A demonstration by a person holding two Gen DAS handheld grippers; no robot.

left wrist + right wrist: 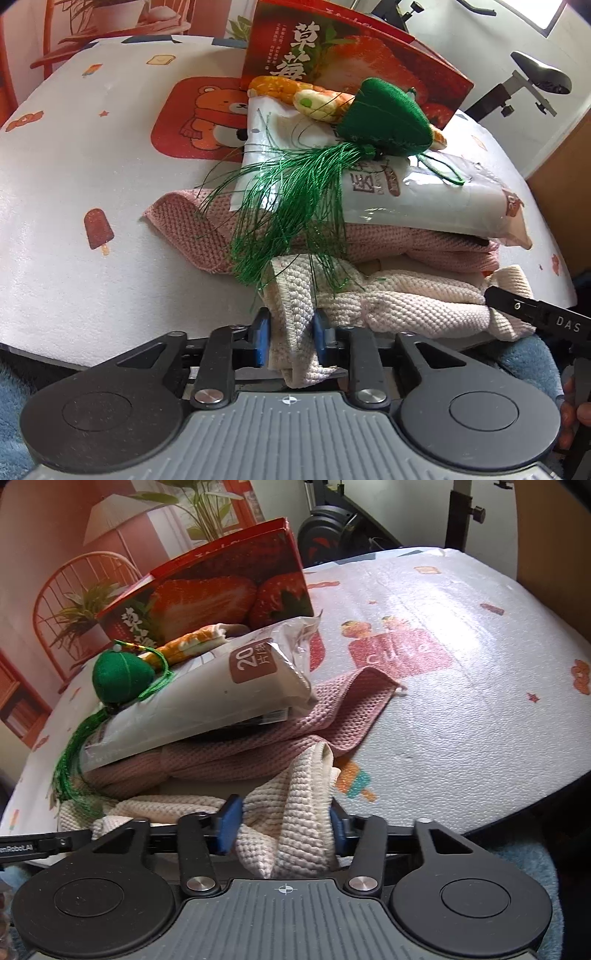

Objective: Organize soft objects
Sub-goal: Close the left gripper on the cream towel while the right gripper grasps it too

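grippers both pinch the cream towel at the table's near edge, left gripper and right gripper, so next comes drawing it out from under the pile without toppling that.

Cream cloth: I see it crumpled at the pile's near edge.
Pink cloth: folded, beneath the white packet.
Green tasselled pouch: atop the packet, tassel hanging down.

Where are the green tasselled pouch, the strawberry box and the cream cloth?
green tasselled pouch [384,118], left wrist view, its stuffed body.
strawberry box [221,590], right wrist view, its printed front.
cream cloth [295,812], right wrist view, fold between the fingers.
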